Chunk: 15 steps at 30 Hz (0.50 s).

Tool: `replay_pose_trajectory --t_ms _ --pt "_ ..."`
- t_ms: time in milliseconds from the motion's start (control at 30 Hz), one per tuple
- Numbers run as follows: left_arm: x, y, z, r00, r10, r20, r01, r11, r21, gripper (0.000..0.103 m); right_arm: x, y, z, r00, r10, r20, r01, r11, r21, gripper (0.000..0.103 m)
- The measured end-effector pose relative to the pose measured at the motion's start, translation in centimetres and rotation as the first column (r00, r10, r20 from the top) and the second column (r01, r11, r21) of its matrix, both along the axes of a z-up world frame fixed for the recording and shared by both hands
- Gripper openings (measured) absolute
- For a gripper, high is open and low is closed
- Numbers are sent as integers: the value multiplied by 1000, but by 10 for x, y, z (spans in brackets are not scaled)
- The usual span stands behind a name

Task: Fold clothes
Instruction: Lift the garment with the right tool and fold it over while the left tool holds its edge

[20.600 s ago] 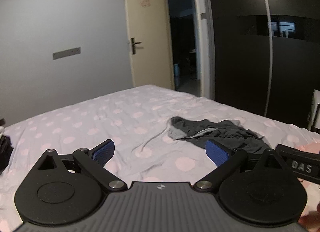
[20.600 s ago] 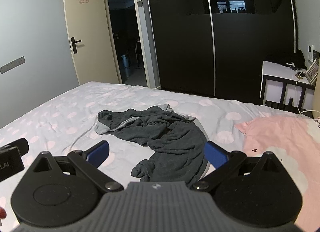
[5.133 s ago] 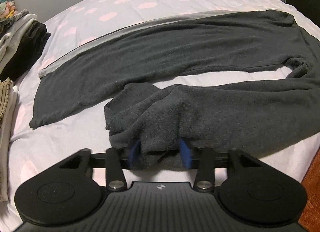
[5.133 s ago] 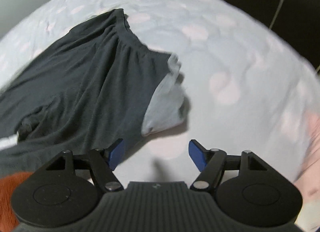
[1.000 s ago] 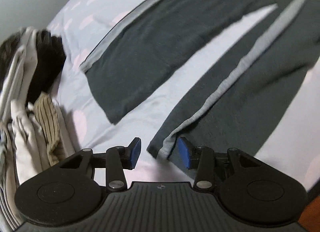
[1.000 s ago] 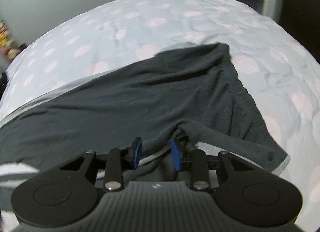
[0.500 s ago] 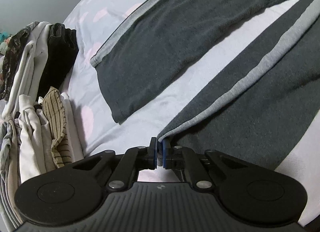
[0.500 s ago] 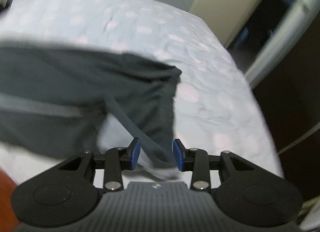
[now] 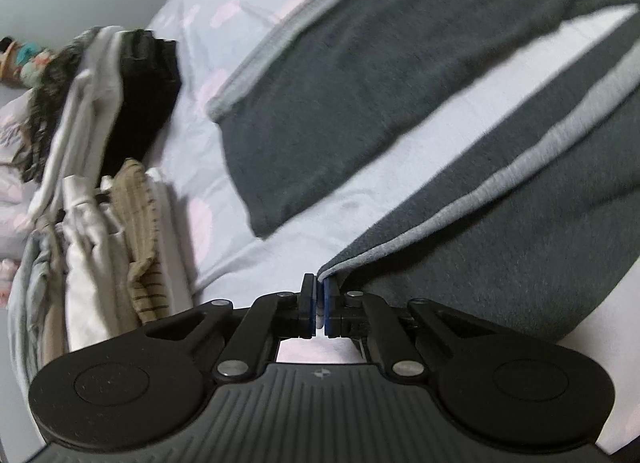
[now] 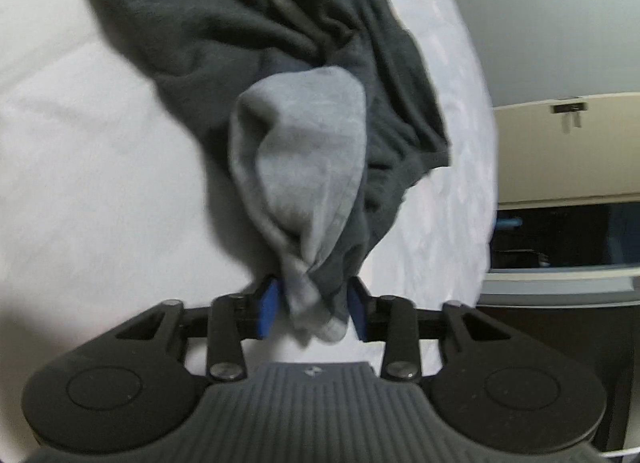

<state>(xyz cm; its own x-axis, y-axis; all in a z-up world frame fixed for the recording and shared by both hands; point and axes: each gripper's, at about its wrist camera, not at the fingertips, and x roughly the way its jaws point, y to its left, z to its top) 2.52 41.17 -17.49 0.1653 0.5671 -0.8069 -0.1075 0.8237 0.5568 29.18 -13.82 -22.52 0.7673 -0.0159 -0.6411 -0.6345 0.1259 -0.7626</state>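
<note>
While I watch both wrist views, the scene reads so:
Trousers: dark grey trousers lie on the bed, legs running long from 7 toward 1 o'clock, cuffs at 7.
Left gripper: my left gripper is pinched tight on the near leg's cuff corner, by its pale grey stripe.
Right gripper: my right gripper clamps a bunched waist end, fingers part-closed round the wad.
Surface: pale bedsheet with pink blotches.
Room: folded clothes pile at 9 o'clock; cream door at 3.
</note>
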Motion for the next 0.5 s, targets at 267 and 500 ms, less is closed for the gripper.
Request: replay_pose_trajectory --t_ms 267,500 --pt "-28 10 86 963 101 248 -108 994 15 4 30 -19 63 938 -307 162 255 925 281 9" --pt "-83 -17 161 892 104 440 -125 992 20 4 37 -39 123 847 -496 189 365 803 472 9"
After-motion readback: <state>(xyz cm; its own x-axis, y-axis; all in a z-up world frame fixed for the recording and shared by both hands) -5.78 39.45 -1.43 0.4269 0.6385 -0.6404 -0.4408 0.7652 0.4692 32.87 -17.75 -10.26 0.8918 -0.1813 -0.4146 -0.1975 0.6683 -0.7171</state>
